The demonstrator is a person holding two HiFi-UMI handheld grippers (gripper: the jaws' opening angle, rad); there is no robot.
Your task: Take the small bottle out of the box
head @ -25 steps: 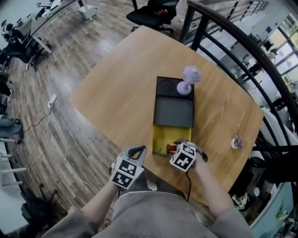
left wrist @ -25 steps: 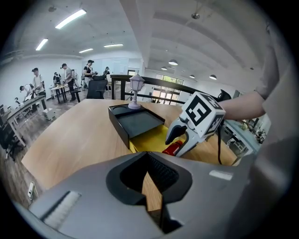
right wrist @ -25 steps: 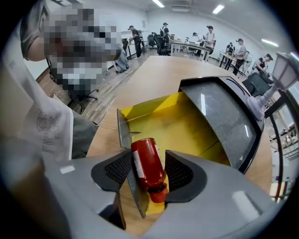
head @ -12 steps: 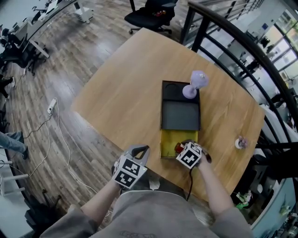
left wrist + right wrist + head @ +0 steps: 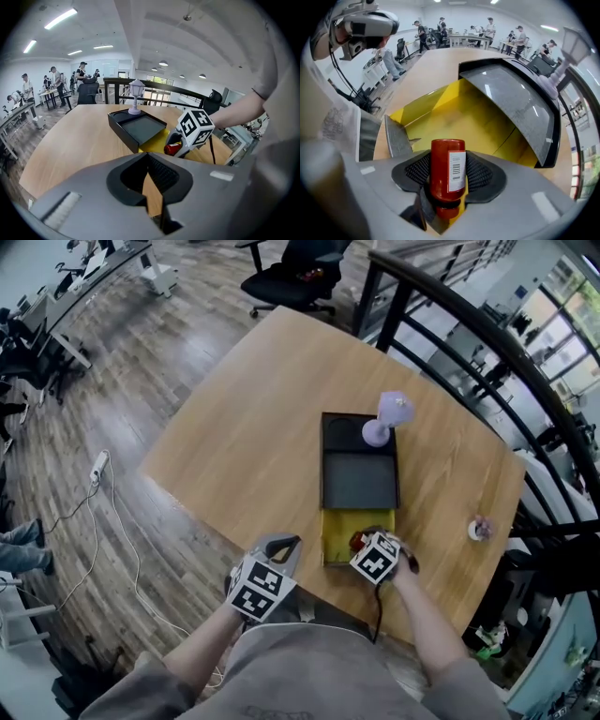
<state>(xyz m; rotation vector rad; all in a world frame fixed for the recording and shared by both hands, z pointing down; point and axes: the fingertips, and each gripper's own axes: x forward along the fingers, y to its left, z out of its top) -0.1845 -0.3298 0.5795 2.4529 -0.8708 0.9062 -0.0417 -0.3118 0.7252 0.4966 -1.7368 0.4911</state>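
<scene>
Head view: the desk (image 5: 244,427) carries a yellow box (image 5: 339,523) at its near edge, with a black tray (image 5: 358,479) lying over the box's far part. A lamp (image 5: 384,418) stands at the tray's far right corner. The right gripper (image 5: 367,546) is at the box's near right corner, with the red bottle (image 5: 356,541) at its tip. The left gripper (image 5: 284,547) is off the near edge, left of the box and apart from it.

Left gripper view: the left gripper's (image 5: 149,164) jaws meet at their tips with nothing between them. Beyond them, the right gripper (image 5: 180,146) holds the bottle (image 5: 172,149) over the near end of the box (image 5: 157,139).

Right gripper view: the right gripper's (image 5: 449,177) jaws are clamped on the bottle (image 5: 447,171), one pad on each side and its cap pointing back toward the camera. The open box (image 5: 454,115) lies just beyond, and the tray (image 5: 511,103) covers its far right.
</scene>
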